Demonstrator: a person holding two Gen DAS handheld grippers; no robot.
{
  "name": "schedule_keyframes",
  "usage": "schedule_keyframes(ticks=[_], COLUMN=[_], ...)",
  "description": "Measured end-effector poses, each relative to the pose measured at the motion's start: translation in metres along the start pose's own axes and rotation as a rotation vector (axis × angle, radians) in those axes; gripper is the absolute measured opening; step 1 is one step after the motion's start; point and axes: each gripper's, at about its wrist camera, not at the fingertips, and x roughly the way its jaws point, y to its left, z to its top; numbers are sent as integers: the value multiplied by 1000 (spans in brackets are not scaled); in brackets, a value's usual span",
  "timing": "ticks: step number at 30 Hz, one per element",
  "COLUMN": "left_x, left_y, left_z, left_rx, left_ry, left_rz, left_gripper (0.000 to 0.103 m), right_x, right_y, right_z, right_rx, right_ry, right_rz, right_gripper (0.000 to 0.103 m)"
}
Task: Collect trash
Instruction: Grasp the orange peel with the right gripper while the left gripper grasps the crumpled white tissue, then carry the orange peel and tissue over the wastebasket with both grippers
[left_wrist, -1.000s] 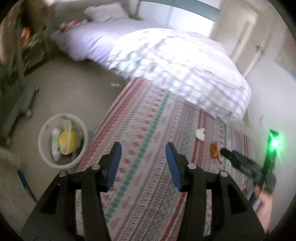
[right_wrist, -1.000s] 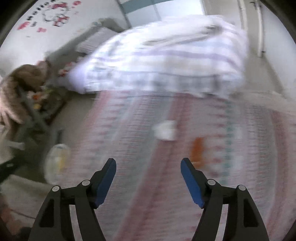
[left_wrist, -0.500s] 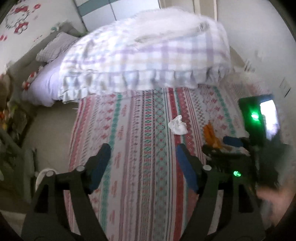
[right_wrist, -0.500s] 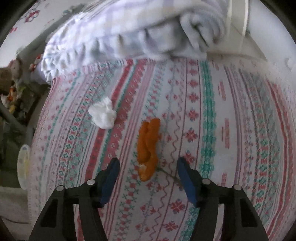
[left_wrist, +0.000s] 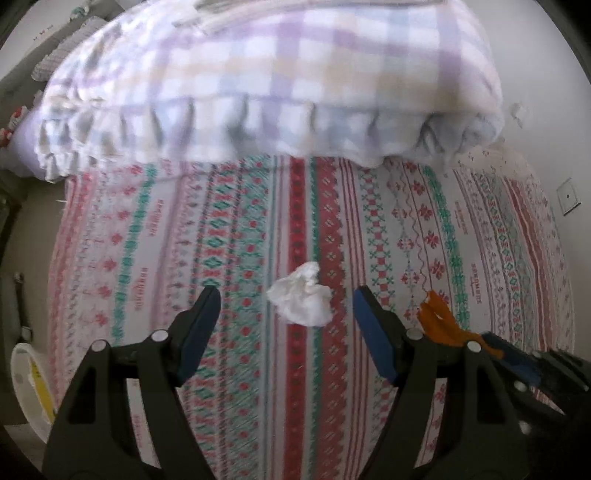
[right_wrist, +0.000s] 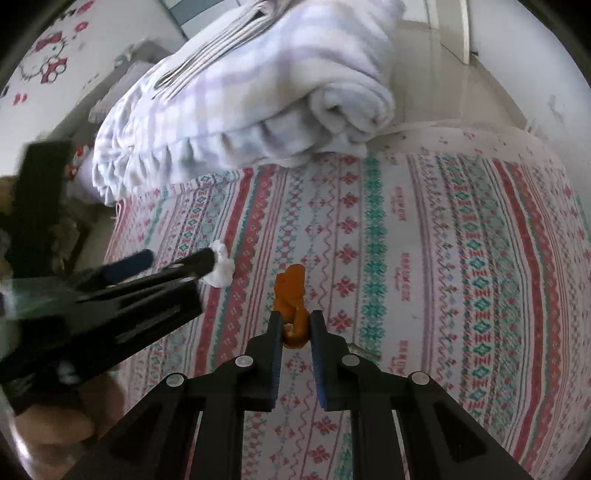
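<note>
A crumpled white tissue lies on the patterned rug; my left gripper is open, its blue pads on either side of the tissue, just short of it. An orange peel lies on the rug to the right. My right gripper is shut on the near end of the peel. In the left wrist view the peel shows at the right with the right gripper on it. In the right wrist view the tissue shows beyond the left gripper.
A checked blanket hangs off the bed over the rug's far edge. A white trash bin with yellow waste stands on bare floor at the far left. A wall runs along the right.
Both grippers moved forward and down toward the rug. The right gripper closed on the orange peel. The left gripper came up around the white tissue and stayed open.
</note>
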Motion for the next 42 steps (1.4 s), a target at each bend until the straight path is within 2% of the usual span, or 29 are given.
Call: schedule_keyframes(ticks=[3, 5, 9, 11, 15, 21, 29, 35, 40, 42], left_x=[14, 17, 26, 28, 25, 7, -33, -61, -93, -103], left_y=[-1, -1, -6, -7, -17, -7, -4, 49, 79, 94], left_z=[-1, -1, -2, -4, -6, -13, -38, -49, -64, -70], left_rx=[-22, -41, -52, -54, -50, -121, -112, -146, -176, -200], left_ry=[25, 24, 41, 37, 19, 13, -4, -32, -58, -73], left_rz=[9, 3, -39, -66, -60, -113, -131, -139, -91, -93], left_gripper=[67, 49, 41, 24, 13, 12, 12, 12, 12, 12], right_x=[-3, -9, -14, -17, -14, -23, -26, -24, -19, -16], right_y=[-6, -7, -6, -3, 0, -4, 5, 15, 50, 63], right_z=[1, 1, 2, 0, 2, 2, 1, 0, -13, -18], right_rx=[40, 57, 61, 61, 70, 74, 46, 27, -81, -120], right_ry=[-6, -21, -34, -36, -44, -68, -88, -99, -85, -79], right_rz=[17, 30, 59, 69, 88, 101, 122, 130, 131, 132], right_gripper=[15, 15, 15, 15, 15, 15, 15, 15, 15, 15])
